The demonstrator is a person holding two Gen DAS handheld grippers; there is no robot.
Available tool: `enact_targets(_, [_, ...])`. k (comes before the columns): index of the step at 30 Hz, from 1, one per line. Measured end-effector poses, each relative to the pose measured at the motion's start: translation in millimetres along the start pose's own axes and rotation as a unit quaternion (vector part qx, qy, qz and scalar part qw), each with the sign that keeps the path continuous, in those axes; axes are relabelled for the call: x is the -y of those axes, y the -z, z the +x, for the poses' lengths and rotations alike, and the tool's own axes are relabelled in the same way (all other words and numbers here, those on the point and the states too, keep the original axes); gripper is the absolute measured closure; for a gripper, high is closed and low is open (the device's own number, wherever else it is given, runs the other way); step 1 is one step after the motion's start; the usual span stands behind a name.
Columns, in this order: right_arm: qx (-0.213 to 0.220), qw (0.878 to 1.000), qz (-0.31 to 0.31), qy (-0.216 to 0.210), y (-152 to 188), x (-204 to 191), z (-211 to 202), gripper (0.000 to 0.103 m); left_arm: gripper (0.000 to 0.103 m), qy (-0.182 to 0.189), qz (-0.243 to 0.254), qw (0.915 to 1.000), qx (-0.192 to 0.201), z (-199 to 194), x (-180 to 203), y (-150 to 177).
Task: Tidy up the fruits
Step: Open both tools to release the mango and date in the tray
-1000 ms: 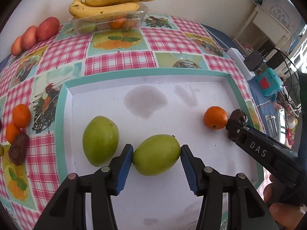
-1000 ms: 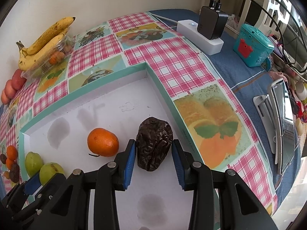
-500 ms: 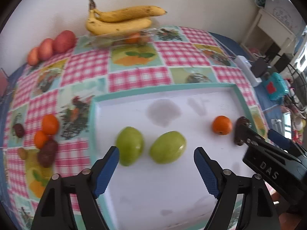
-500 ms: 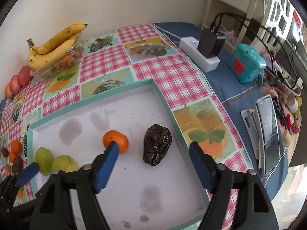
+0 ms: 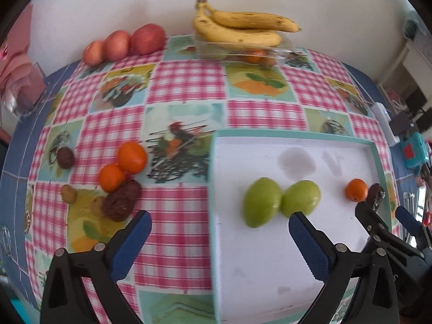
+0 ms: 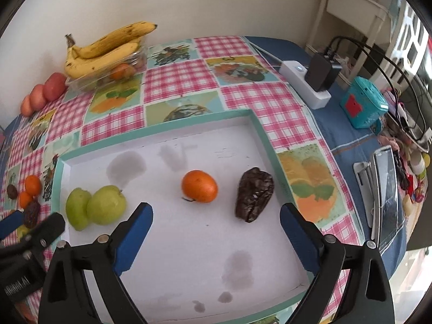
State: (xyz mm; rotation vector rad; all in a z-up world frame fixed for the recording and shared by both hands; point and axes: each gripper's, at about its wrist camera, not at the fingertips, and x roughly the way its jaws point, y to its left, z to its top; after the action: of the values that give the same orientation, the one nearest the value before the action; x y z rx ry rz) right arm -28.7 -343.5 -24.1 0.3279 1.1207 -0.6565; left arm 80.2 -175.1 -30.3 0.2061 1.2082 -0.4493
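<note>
A white tray with a teal rim [image 5: 270, 135] [image 6: 162, 128] lies on the checked tablecloth. In it are two green fruits [image 5: 260, 202] [image 5: 301, 197], touching, also in the right wrist view [image 6: 78, 208] [image 6: 106, 205], an orange [image 6: 199, 185] [image 5: 356, 189] and a dark wrinkled fruit [image 6: 253, 194] [image 5: 376, 195]. My left gripper [image 5: 220, 243] is open and empty, above the tray's left rim. My right gripper [image 6: 216, 237] is open and empty, just short of the orange and the dark fruit. Left of the tray lie two oranges [image 5: 132, 156] [image 5: 111, 177] and a dark fruit [image 5: 121, 201].
Bananas [image 5: 243, 31] rest on a clear box at the back wall, with red apples [image 5: 147, 39] to their left. A small dark fruit [image 5: 65, 157] and a small olive one [image 5: 68, 193] lie at far left. A power strip [image 6: 305, 87], teal box [image 6: 363, 102] and phone [image 6: 386, 197] sit right.
Both grippers opened, let go of their fruit and drew back. The left gripper released the green fruit and swung left; the right released the dark wrinkled fruit.
</note>
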Motion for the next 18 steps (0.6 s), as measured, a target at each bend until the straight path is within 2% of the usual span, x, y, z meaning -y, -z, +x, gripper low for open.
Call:
enact_targets(12, [0.024,0.998,-0.043,-0.037,3.9,-35.9,-6.9,0.008,0.0,-0.042,-0.056,0.9974,0.018,-6.6,-79.5,-4.7])
enact_targets(18, [0.034,0.995,-0.033,-0.093,4.0,-52.6,-12.3,0.008,0.0,-0.036,-0.092,0.9947,0.028,-8.4,-120.4,-5.2])
